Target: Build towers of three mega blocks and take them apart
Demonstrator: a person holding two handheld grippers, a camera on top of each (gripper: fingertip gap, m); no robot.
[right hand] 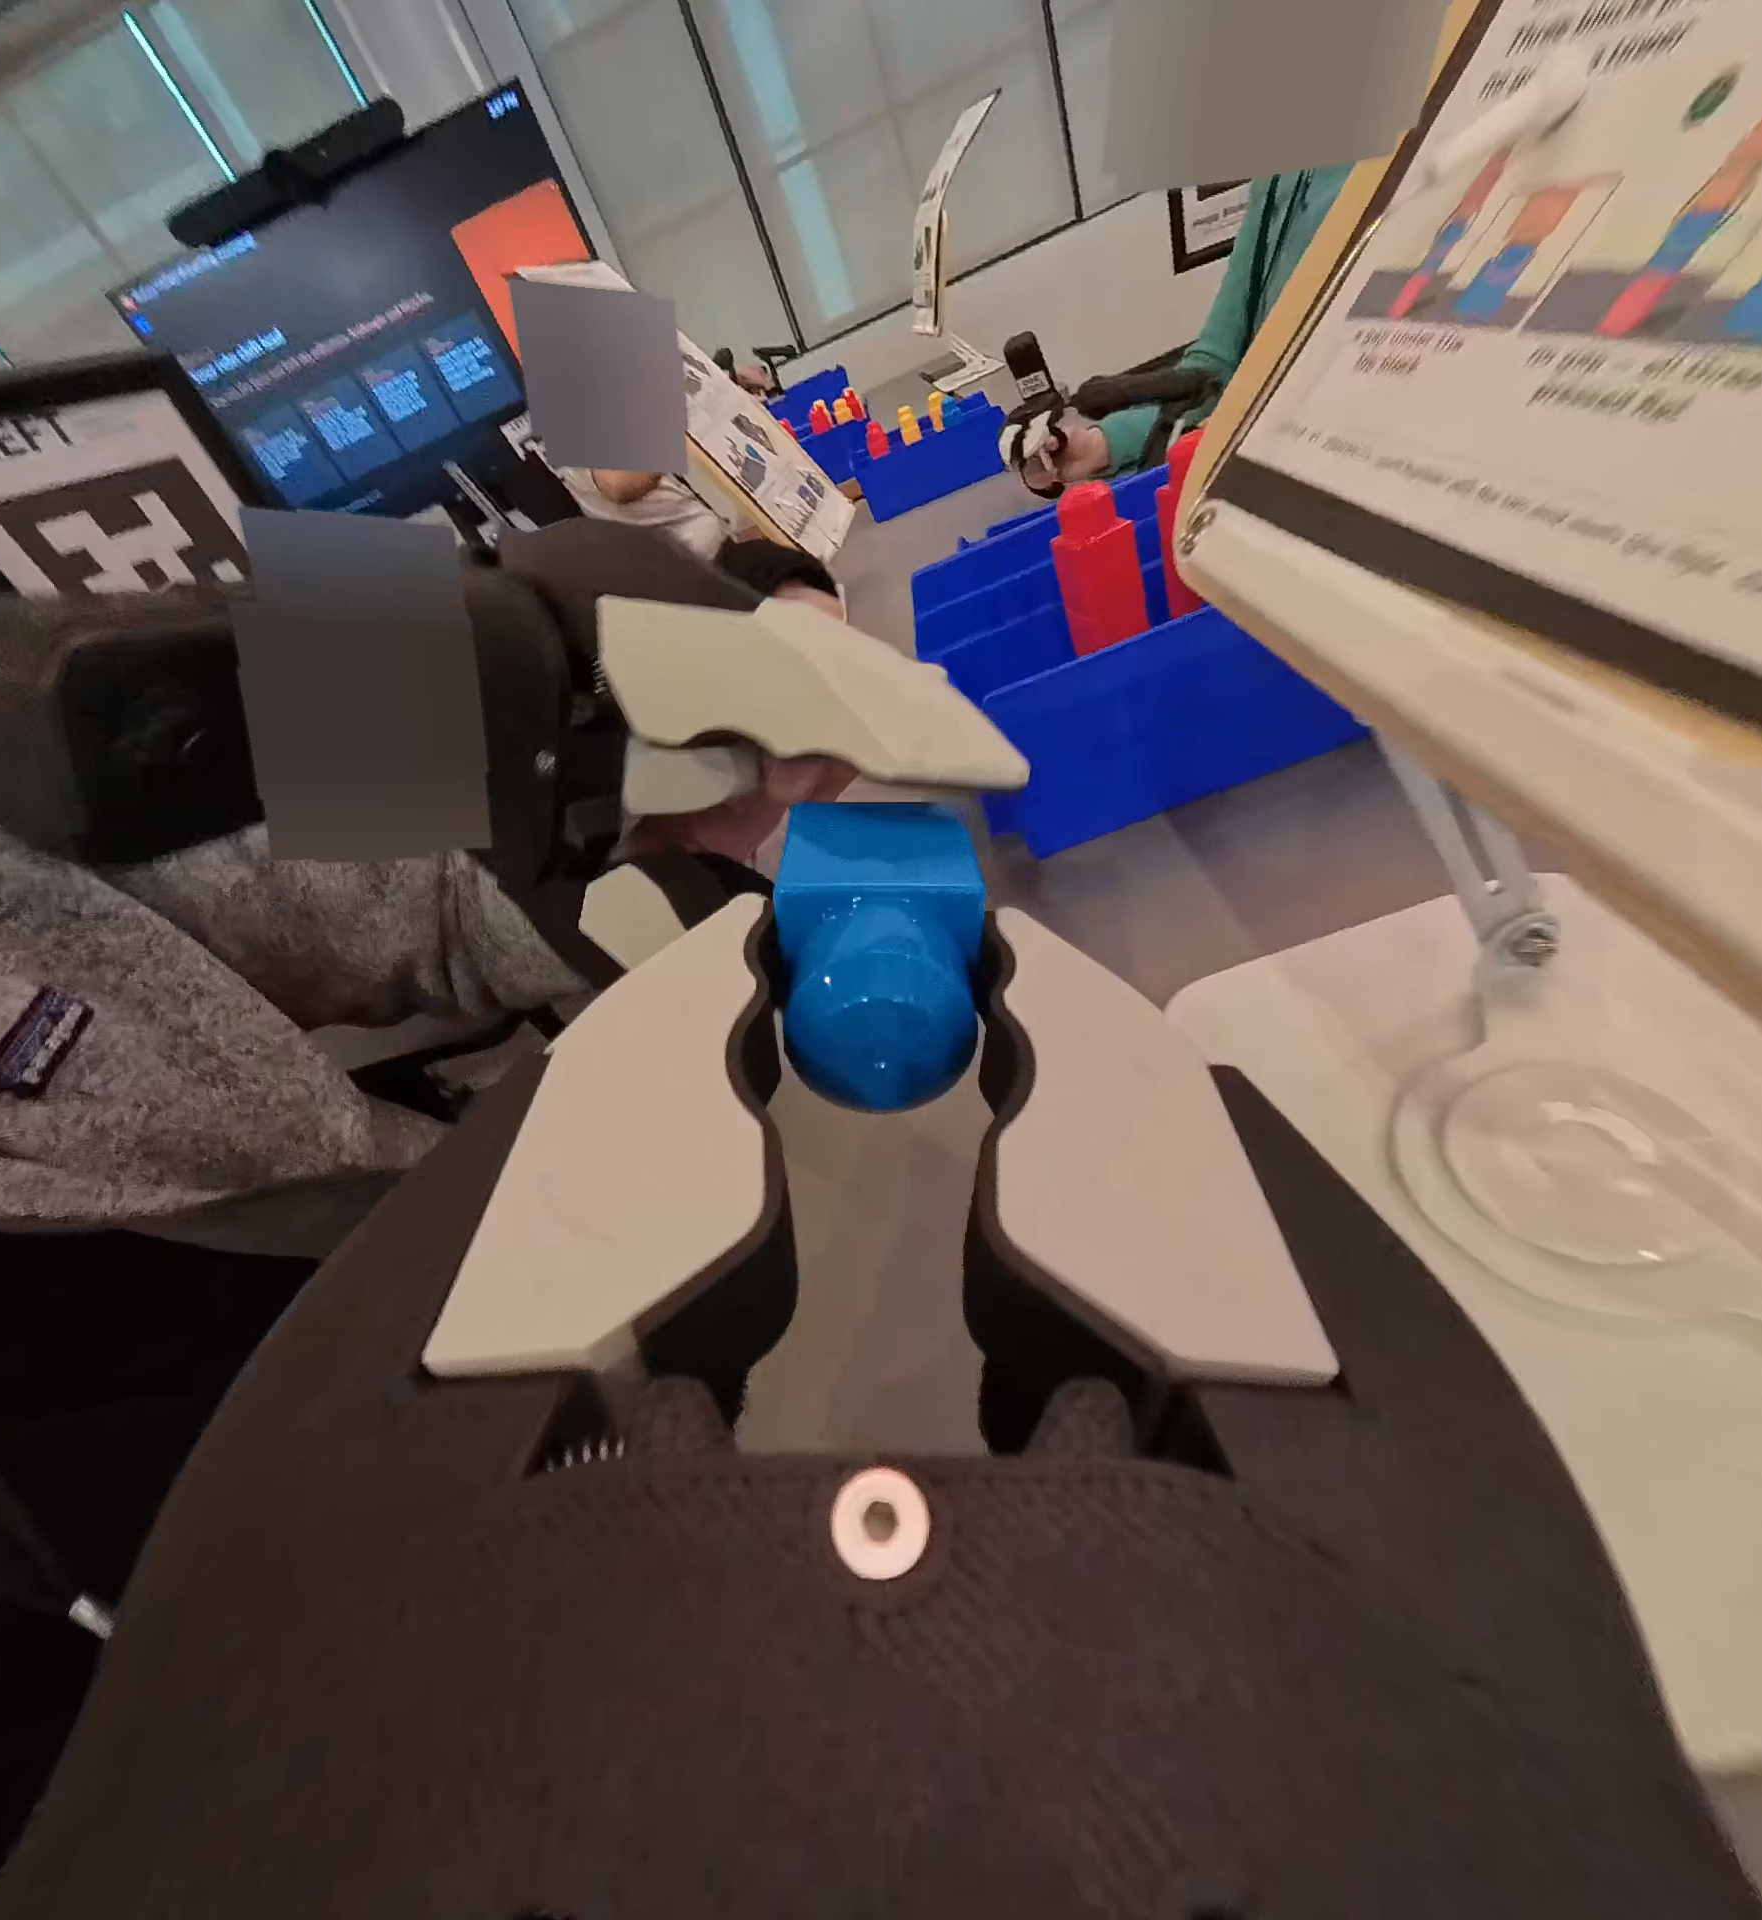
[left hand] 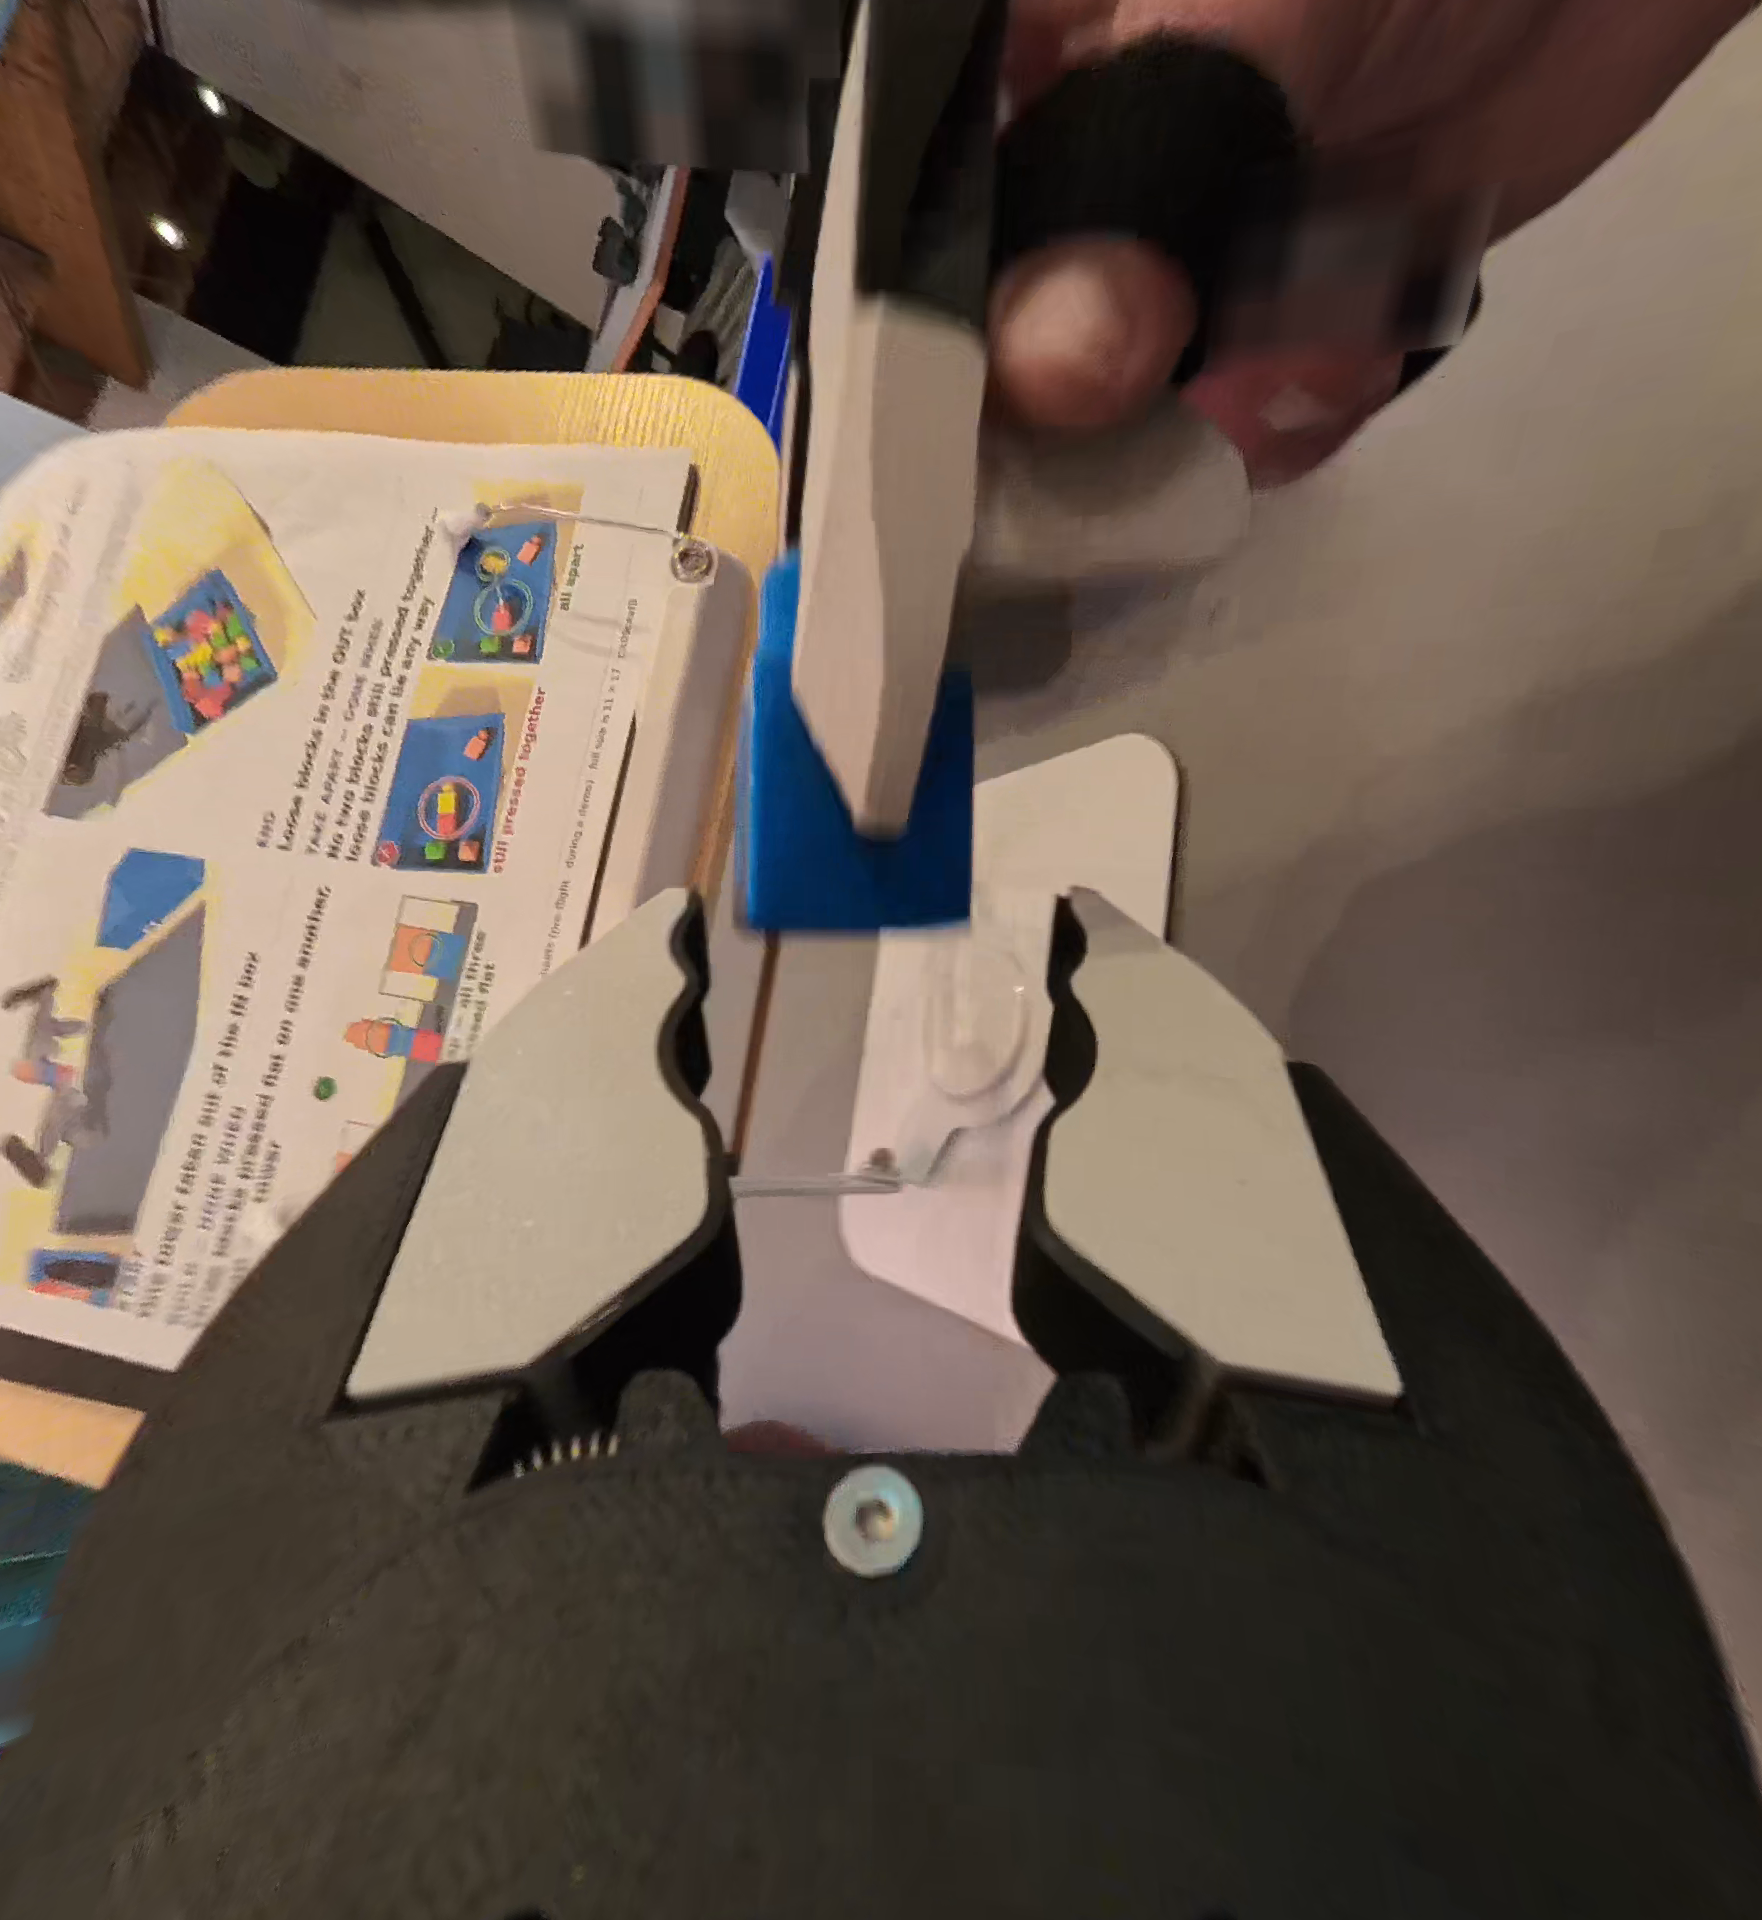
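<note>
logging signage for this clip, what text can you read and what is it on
I won't copy wording; these bear it:
instruction sheet: printed lines, partly blurred
dark screen: too small
black-and-white marker card: one word above its pattern

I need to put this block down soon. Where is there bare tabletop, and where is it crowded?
Bare: the grey tabletop between the blue plastic bins and the white stand base. Crowded: the bins with red block towers, and the tilted instruction board overhanging the base. The right gripper grips the blue block.
</note>
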